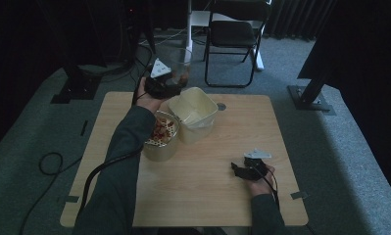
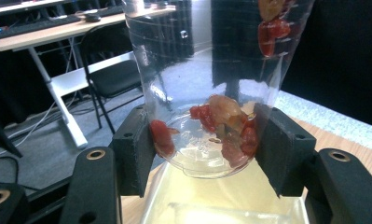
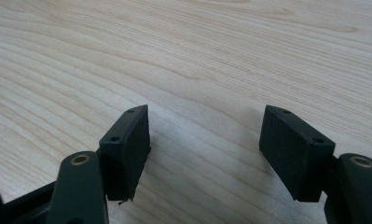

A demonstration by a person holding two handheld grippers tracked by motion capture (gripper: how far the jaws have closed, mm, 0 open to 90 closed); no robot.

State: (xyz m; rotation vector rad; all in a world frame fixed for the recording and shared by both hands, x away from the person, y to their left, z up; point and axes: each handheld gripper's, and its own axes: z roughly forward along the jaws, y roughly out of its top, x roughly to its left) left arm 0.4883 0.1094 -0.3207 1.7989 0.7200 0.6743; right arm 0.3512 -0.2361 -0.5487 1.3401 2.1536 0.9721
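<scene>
A clear plastic cup (image 2: 183, 60) with red and brown food bits (image 2: 230, 126) at its bottom is clamped near its base between the black pads (image 2: 134, 149) of my left gripper (image 2: 204, 149). In the high view my left gripper (image 1: 176, 83) holds this cup (image 1: 182, 63) in the air over the table's far edge. A cream square tub (image 1: 193, 112) stands just below it, seen under the cup as the tub (image 2: 221, 196). My right gripper (image 1: 236, 169) rests on the wood at the near right. Its jaws (image 3: 204, 149) stand open with nothing between them.
A second tub (image 1: 161, 142) holding a white strainer of reddish food stands left of the cream one, partly under my left sleeve. A black folding chair (image 1: 234, 34) and dark stand bases (image 1: 310, 95) sit beyond the wooden table (image 1: 232, 127). A cable (image 1: 100, 171) trails off the near left.
</scene>
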